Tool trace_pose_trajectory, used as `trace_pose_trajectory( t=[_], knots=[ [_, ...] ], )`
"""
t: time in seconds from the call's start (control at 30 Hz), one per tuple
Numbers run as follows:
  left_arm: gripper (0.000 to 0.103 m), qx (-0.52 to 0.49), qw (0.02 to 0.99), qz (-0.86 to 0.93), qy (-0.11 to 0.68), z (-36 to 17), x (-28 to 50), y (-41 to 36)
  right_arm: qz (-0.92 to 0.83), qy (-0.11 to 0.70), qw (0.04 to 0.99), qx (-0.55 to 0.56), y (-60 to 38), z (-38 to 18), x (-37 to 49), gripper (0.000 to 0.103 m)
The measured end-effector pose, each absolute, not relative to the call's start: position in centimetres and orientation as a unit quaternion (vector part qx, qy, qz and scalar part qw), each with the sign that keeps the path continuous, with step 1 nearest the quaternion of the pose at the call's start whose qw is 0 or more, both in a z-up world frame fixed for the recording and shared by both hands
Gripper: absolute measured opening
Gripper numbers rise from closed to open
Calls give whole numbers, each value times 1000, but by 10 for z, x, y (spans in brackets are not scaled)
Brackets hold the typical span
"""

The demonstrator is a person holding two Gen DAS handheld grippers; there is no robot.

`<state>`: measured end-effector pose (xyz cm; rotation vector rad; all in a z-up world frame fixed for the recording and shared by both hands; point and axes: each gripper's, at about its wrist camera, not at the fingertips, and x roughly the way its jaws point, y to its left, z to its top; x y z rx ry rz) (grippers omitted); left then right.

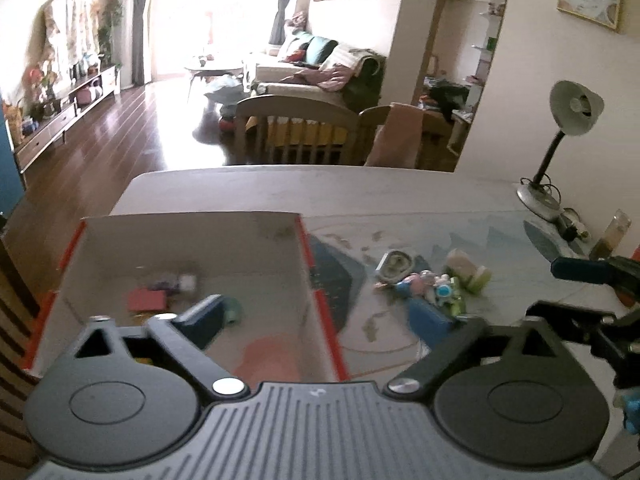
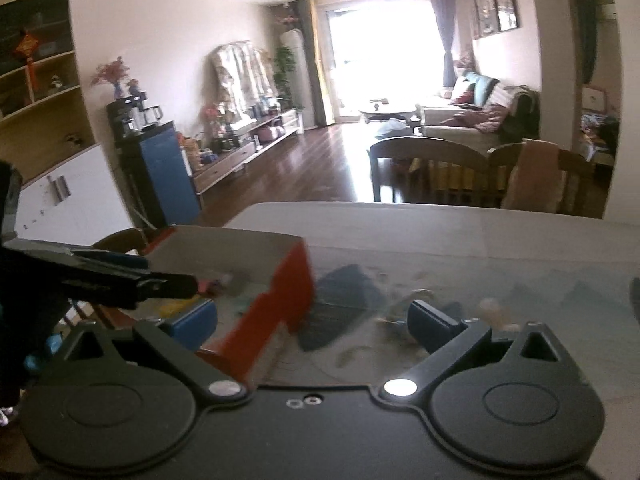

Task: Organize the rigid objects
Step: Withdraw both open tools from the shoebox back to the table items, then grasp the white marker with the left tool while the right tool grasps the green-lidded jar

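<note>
The toys (image 1: 432, 282) lie heaped mid-table, just right of the box (image 1: 304, 248), which sits at the table's (image 1: 400, 188) left edge with a few pieces already inside. The left gripper (image 1: 320, 316) hangs over the box's right wall, jaws wide and empty; the right gripper (image 2: 316, 320) likewise. Judged next: pick one toy at the heap's edge, close squarely, and lift clear of the wall.

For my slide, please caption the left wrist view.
Open left gripper above the red-edged box, small toys piled beside it.
</note>
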<state>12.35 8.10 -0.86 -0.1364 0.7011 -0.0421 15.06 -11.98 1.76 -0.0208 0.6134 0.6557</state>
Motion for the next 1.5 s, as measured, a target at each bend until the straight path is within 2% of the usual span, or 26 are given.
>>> trace_pose_trajectory(
  t=[0.67,1.13,1.5],
  knots=[
    [103,-63,913,-32,402,-85,201,-38,248,343,905,-33,-224,-42,249,100],
    [103,-50,892,-13,449,-142,247,-71,256,398,880,-48,-226,-96,317,91],
    [101,-45,885,-1,463,-165,262,-77,262,427,865,-35,-218,-119,347,77]
  ],
)
